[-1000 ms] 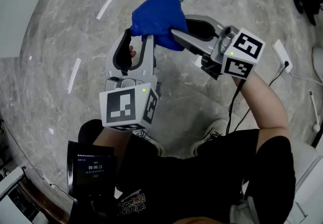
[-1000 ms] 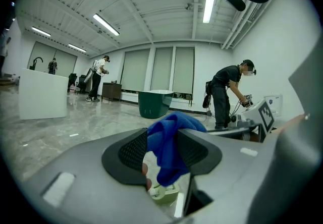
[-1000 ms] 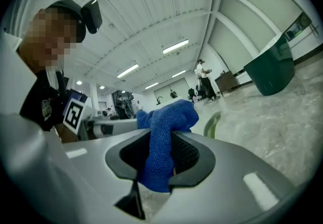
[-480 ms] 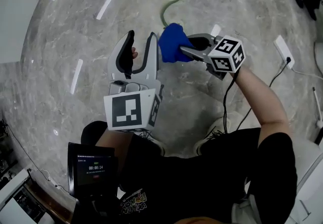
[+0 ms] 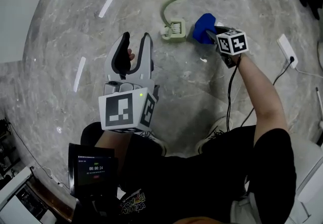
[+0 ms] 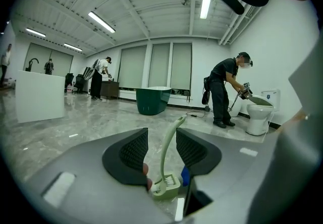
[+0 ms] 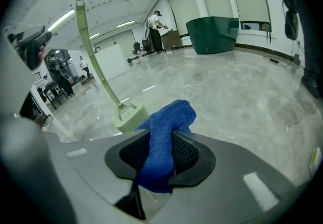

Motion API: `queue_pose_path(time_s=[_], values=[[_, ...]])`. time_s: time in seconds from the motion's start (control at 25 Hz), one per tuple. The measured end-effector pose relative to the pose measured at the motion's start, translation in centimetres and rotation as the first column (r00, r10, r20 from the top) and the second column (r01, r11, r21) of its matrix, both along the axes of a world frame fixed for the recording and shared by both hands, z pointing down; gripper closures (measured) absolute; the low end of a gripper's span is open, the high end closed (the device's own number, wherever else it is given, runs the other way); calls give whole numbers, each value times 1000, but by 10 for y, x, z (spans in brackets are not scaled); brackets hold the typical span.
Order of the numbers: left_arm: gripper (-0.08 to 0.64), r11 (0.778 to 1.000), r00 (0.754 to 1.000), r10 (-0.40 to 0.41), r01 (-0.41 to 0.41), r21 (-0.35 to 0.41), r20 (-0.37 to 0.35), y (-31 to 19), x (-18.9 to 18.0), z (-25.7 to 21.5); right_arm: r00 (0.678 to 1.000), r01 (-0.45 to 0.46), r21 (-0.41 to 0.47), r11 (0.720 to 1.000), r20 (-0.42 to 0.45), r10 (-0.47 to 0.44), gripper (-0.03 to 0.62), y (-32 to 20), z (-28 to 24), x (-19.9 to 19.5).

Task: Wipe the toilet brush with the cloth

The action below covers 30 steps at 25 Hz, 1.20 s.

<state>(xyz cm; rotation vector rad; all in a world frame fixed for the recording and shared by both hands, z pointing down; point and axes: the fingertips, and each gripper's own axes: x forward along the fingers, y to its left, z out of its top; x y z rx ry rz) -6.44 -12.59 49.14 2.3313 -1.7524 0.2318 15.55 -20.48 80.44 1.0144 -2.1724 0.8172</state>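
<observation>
Grey marble floor (image 5: 60,41) w/ toilet brush (image 5: 172,29) | open hall | poss. tub (image 6: 154,101)

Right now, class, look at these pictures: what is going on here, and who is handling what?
A person holds a gripper in each hand over a marble floor. The right gripper is clamped on a blue cloth and sits low, close beside the green toilet brush that stands on the floor. The left gripper is open and empty, aimed towards the brush from farther back. Whether the cloth touches the brush yet cannot be told.
</observation>
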Motion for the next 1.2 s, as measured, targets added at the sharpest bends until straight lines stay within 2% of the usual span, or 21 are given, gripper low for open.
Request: queue_pose_path(time_s=[0.16,0.32,0.44,0.52,0.6,0.68,0.76,0.84,0.92,1.04,1.12,1.2], values=[[383,1000,999,3,-3,-12,46,8,-3,5,999,25,84,996,-43,-21,472,-41,-9,-41],[383,1000,989,-5,6,-5,145,21,-14,7,998,46,173,984,-45,-38,472,-75,-24,-75],[383,998,987,-25,16,59,162,32,-20,-1,998,66,188,980,-4,-66,471,-83,-27,-96],[383,997,985,-18,4,77,173,34,-21,-6,999,51,173,984,-3,-51,471,-81,-25,-90],[383,999,987,13,-21,47,159,32,-17,-2,1000,1,146,989,-30,3,471,-74,-19,-61],[383,1000,994,12,-14,21,109,28,-16,5,997,-29,124,992,-63,37,471,-70,-10,-38],[383,1000,998,2,-4,25,64,25,-14,8,993,-6,105,994,-114,18,471,-61,1,-20],[383,999,998,21,-23,32,59,25,-9,8,982,76,76,994,-179,-61,471,-38,13,-6],[383,999,998,29,-31,31,48,25,-7,6,957,196,41,980,-227,-182,471,-12,24,-3],[383,999,999,30,-31,32,16,24,-3,2,912,351,-52,935,-207,-354,472,29,37,-8],[383,999,999,39,-39,32,-1,27,3,2,881,426,-113,898,-175,-440,472,59,39,-14],[383,998,999,45,-44,34,-4,29,7,1,848,495,-137,858,-141,-512,472,80,36,-29]])
